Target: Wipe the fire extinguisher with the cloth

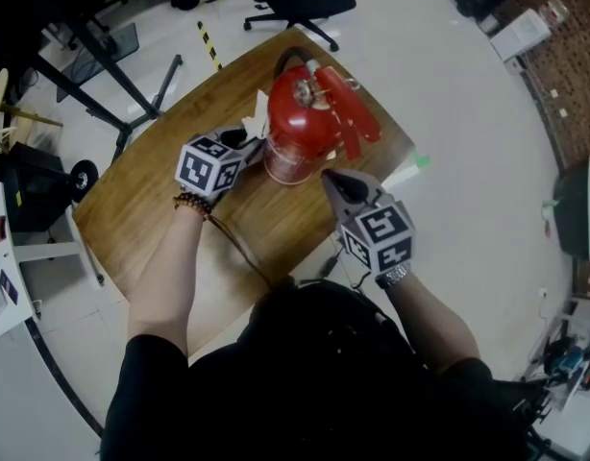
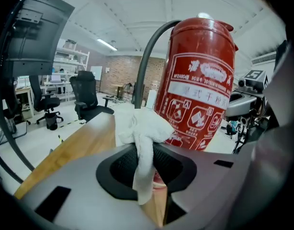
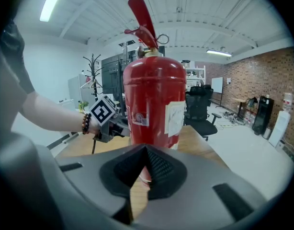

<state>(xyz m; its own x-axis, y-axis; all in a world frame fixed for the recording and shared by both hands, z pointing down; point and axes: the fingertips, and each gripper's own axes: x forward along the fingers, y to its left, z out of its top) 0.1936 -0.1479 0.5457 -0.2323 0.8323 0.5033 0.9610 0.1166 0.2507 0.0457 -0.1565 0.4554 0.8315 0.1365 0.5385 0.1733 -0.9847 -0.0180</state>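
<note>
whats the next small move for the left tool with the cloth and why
Probably press the cloth onto the fire extinguisher and drag it across the red cylinder. The left tool is shut on the cloth, its bunched end right by the lower label; the right tool, shut and empty, points at the base.

White cloth (image 2: 140, 128) bunched against upright red fire extinguisher (image 1: 297, 128)

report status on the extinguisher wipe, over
Left gripper shut on cloth, cloth at lower side of fire extinguisher. Right gripper shut, empty, near its base. Extinguisher upright on table. Black hose beside the cloth.
</note>
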